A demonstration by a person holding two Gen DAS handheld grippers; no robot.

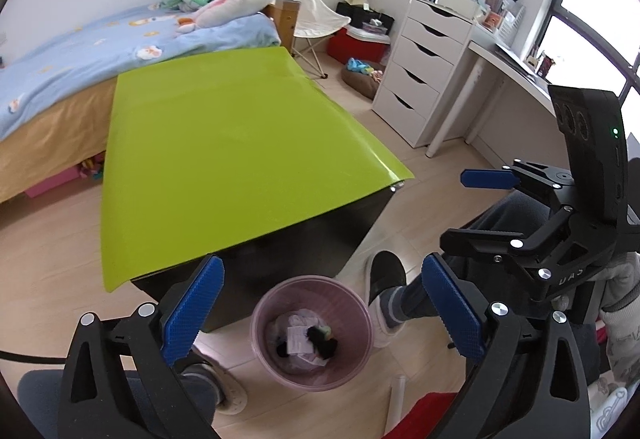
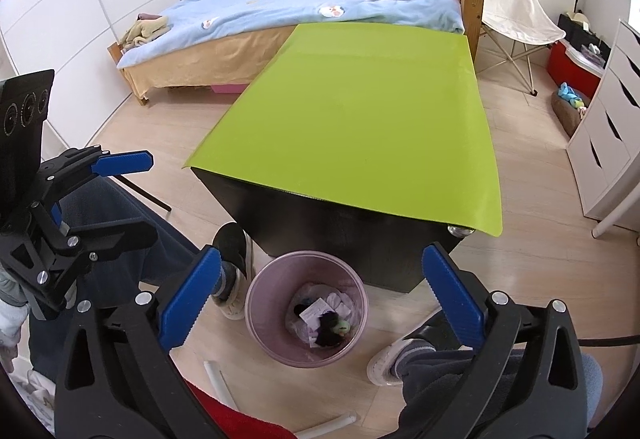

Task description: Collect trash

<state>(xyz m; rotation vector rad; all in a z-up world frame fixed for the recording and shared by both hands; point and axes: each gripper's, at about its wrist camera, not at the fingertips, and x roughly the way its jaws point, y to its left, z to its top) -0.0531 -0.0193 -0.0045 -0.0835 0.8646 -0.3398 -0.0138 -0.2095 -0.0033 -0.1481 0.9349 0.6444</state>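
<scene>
A round, translucent pink trash bin (image 1: 310, 331) stands upright on the pale wood floor at the lower centre of both wrist views, just in front of the dark table's near end. Inside lie crumpled white tissues (image 2: 340, 305), a small white paper slip (image 2: 314, 313) and dark scraps (image 1: 322, 343), heaped at the bottom.

— What did the rig look like?
— Each gripper, left (image 1: 320, 309) and right (image 2: 322, 297), had black frames, silver screws and ribbed blue pads (image 1: 192, 309).
— And the person?
— Dark trousers (image 2: 120, 223), grey socks, white-soled black slippers (image 1: 384, 271).
</scene>
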